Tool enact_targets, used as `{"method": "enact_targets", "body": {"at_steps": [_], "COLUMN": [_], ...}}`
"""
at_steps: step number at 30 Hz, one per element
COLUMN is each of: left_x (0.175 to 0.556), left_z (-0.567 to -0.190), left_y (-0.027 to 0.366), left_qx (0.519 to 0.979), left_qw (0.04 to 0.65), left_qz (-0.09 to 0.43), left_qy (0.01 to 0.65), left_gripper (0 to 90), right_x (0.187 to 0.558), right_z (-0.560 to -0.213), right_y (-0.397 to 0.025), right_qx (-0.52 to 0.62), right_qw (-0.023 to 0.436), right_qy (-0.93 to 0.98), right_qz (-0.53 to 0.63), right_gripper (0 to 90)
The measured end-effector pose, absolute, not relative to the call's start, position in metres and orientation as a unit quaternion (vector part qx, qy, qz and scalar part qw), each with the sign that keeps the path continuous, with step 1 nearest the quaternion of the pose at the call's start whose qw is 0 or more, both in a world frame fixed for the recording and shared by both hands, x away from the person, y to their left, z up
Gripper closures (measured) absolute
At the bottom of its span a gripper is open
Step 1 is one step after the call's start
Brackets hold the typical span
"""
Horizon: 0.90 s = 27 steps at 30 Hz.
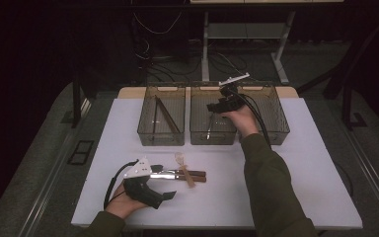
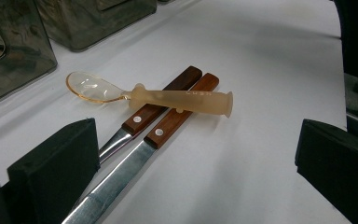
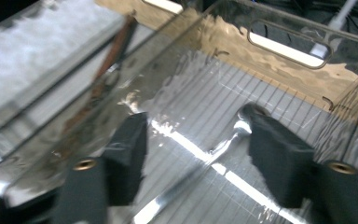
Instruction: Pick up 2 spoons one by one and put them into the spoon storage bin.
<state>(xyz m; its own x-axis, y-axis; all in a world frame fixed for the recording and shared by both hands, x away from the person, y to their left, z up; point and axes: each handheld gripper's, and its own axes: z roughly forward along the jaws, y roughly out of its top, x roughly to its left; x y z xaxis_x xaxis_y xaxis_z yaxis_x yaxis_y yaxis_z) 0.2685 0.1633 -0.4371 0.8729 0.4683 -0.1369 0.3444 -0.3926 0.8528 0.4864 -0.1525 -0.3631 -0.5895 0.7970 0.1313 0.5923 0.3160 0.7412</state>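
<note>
Two wooden-handled knives lie side by side on the white table, blades toward my left gripper. A translucent amber spoon rests across their handles. The left gripper is open at the front left, its jaws wide apart on either side of the blades, touching nothing. The knives and spoon sit just right of it. My right gripper hangs open over the middle clear bin. In the right gripper view its jaws point down into that bin above a shiny metal utensil.
Three clear bins stand in a row at the back of the table. The left bin holds long brown sticks. The right bin is partly behind the person's right hand. Dark floor and cables surround the table.
</note>
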Motion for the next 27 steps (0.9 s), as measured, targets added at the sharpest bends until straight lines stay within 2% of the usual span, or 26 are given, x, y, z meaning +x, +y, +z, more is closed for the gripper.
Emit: {"method": "enact_targets", "body": {"at_steps": [3, 7, 10, 15, 27], "left_x": [0.269, 0.269, 0.268, 0.268, 0.268], "left_z": [-0.437, -0.437, -0.437, -0.438, -0.439], "left_y": [0.164, 0.163, 0.163, 0.163, 0.162], "left_qx": [0.836, 0.836, 0.834, 0.834, 0.835], "left_qw": [0.490, 0.488, 0.489, 0.489, 0.484], "left_qz": [0.065, 0.064, 0.063, 0.063, 0.067], "left_qy": [0.241, 0.242, 0.247, 0.249, 0.252], "left_gripper": [0.0, 0.0, 0.0, 0.0, 0.0], "right_x": [0.475, 0.454, 0.440, 0.416, 0.358], "right_z": [-0.359, -0.354, -0.350, -0.351, -0.371], "right_y": [-0.159, -0.165, -0.173, -0.183, -0.214], "right_qx": [0.417, 0.398, 0.399, 0.397, 0.369], "right_qw": [0.108, 0.133, 0.128, 0.143, 0.138], "right_qy": [0.806, 0.809, 0.802, 0.802, 0.815], "right_qz": [0.405, 0.412, 0.427, 0.423, 0.424], "right_gripper": [19.5, 18.7, 14.4, 14.0, 14.1]}}
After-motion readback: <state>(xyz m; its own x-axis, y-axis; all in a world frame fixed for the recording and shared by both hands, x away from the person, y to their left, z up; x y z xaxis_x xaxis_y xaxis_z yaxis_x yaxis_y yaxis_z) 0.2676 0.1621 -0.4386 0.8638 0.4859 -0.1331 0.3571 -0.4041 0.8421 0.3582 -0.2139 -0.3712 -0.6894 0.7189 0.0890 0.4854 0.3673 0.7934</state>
